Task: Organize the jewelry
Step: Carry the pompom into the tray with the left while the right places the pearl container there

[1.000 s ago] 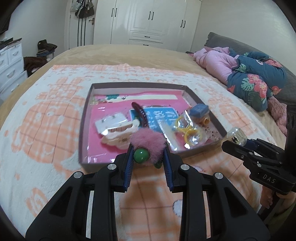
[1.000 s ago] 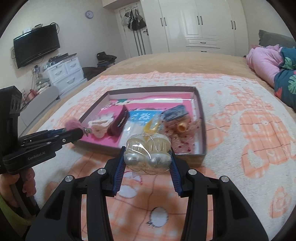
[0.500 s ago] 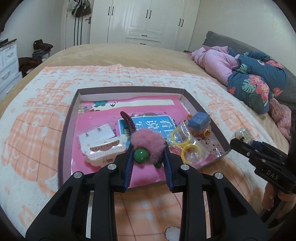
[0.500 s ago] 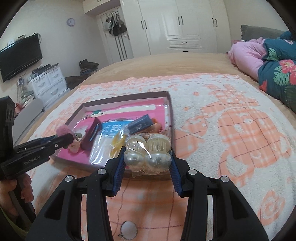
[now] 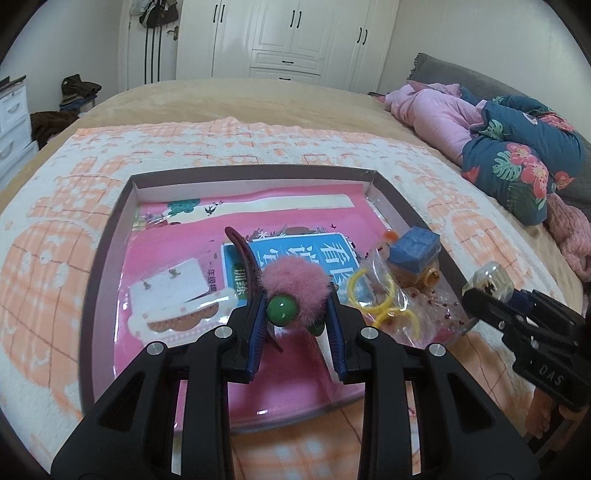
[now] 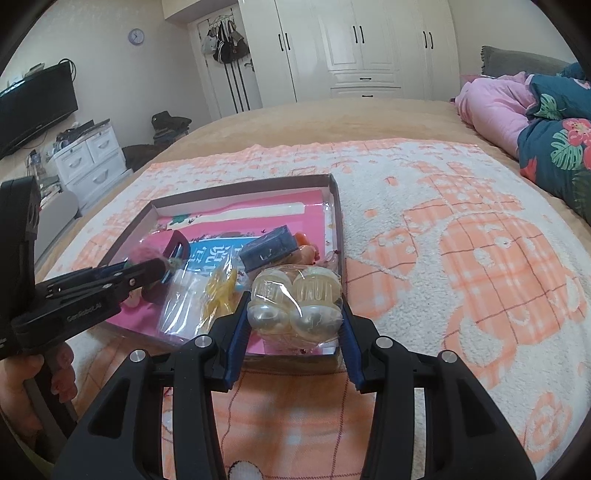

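The left gripper (image 5: pixel 295 317) is closed on a pink pompom hair ornament (image 5: pixel 293 282) with green beads, holding it above the near half of a shallow brown box (image 5: pixel 110 236) that lies on an orange-and-white blanket (image 5: pixel 258 147) spread over the bed. The right gripper (image 6: pixel 293 314) is clamped on a clear plastic packet of pearly round clips (image 6: pixel 295 301), held over the box's near right corner. The left wrist view looks down into the box and shows what the other view hides or blurs: a white earring card (image 5: pixel 173 286) with studs, a dark red hair clip (image 5: pixel 243 254) beside the pompom, yellow hoops in a clear bag (image 5: pixel 384 295), a blue block charm (image 5: pixel 415 251) by the right wall, and a pink printed sheet (image 5: pixel 295 218) lining the floor. It also shows the right gripper from the side, with only one rounded end of the packet visible at its tip. The right wrist view shows the packet in full, two ribbed domes over two pearl ones, and the left gripper side-on at left with the pompom partly hidden behind its fingers. That view alone takes in a wall television (image 6: pixel 33 107), a wall clock (image 6: pixel 136 36) and a white drawer unit (image 6: pixel 92 162).
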Tool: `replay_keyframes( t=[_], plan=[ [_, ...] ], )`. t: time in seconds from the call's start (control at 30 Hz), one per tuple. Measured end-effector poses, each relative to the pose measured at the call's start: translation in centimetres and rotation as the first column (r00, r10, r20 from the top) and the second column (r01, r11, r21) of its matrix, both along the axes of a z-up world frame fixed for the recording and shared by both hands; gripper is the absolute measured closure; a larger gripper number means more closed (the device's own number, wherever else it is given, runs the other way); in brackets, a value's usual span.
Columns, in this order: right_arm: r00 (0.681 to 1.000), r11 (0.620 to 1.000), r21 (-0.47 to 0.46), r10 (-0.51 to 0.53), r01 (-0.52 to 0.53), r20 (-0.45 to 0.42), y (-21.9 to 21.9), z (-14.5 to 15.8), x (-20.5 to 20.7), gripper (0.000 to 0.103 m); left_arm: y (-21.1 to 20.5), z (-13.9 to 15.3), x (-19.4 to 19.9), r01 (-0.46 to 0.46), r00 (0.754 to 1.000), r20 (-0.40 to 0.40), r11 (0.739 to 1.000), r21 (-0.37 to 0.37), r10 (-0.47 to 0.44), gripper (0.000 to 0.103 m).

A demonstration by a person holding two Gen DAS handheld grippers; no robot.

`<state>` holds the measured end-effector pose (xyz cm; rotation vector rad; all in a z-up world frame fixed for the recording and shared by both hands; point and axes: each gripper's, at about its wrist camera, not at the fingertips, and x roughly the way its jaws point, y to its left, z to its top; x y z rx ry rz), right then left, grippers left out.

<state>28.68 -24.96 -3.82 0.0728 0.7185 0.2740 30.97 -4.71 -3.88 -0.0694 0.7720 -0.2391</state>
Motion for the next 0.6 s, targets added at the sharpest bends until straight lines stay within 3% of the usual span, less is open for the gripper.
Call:
replay_keyframes(
  t=[0.5, 0.6],
  plan=[
    [0.999, 0.998, -0.043, 0.045, -0.046, -0.022, 1.7, -1.2, 0.3, 0.060, -0.5, -0.8, 0.5, 0.016, 1.000, -0.006, 1.000, 0.002, -0.016, 0.079],
    [0.999, 0.998, -0.043, 0.040, -0.041, -0.020, 1.6, -1.1, 0.1, 0.053, -0.5, -0.6, 0.1, 0.019, 1.000, -0.001, 1.000, 0.000, -0.019, 0.073]
  ],
)
